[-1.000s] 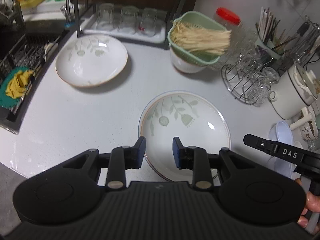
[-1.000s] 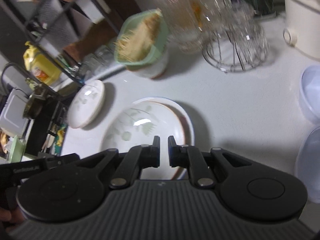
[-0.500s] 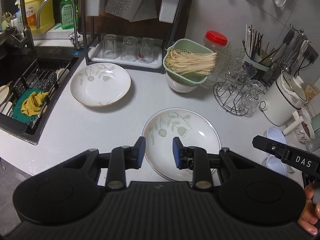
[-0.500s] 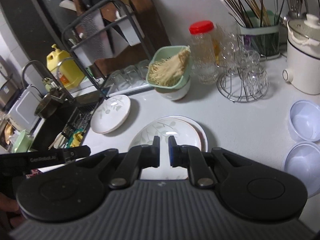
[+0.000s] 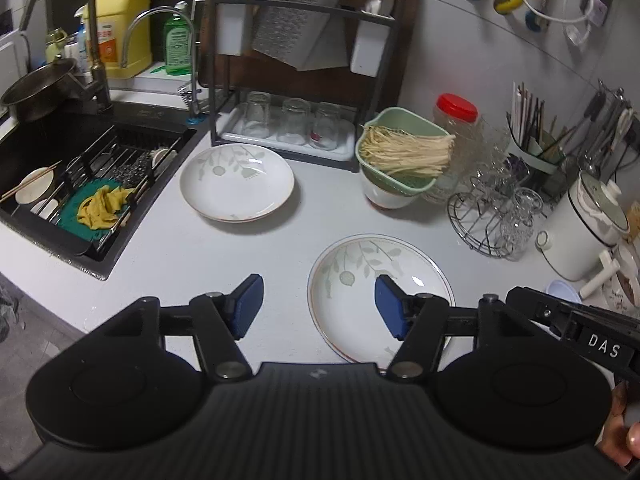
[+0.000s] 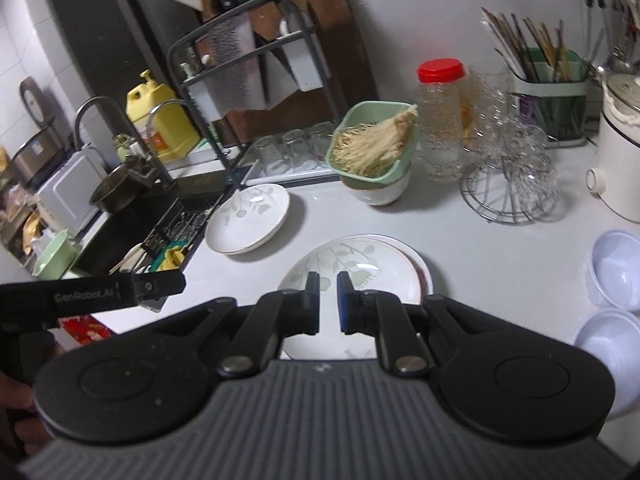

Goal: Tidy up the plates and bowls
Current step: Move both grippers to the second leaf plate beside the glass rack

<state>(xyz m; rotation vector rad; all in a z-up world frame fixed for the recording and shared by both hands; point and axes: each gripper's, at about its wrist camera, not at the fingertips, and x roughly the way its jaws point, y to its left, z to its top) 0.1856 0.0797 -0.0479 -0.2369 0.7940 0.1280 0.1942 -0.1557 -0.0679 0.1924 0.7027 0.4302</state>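
A leaf-patterned plate (image 5: 372,276) lies on the white counter in front of me; in the right wrist view (image 6: 352,260) it rests on another plate. A second patterned plate (image 5: 237,184) lies further left by the sink, also in the right wrist view (image 6: 250,216). My left gripper (image 5: 318,306) is open and empty, held above the near plate's left edge. My right gripper (image 6: 328,302) is nearly closed with a narrow gap, empty, above the near plate. Two translucent bowls (image 6: 616,268) sit at the right.
A sink (image 5: 80,168) with a rack and cloth is at the left. A dish rack with glasses (image 5: 292,128), a green basket of noodles (image 5: 400,152), a red-lidded jar (image 5: 456,120), a wire glass stand (image 5: 492,216) and a white pot (image 5: 584,228) line the back.
My left gripper has opened wide. Both grippers have pulled back and up, so more of the counter and wall shows. The plates have not moved.
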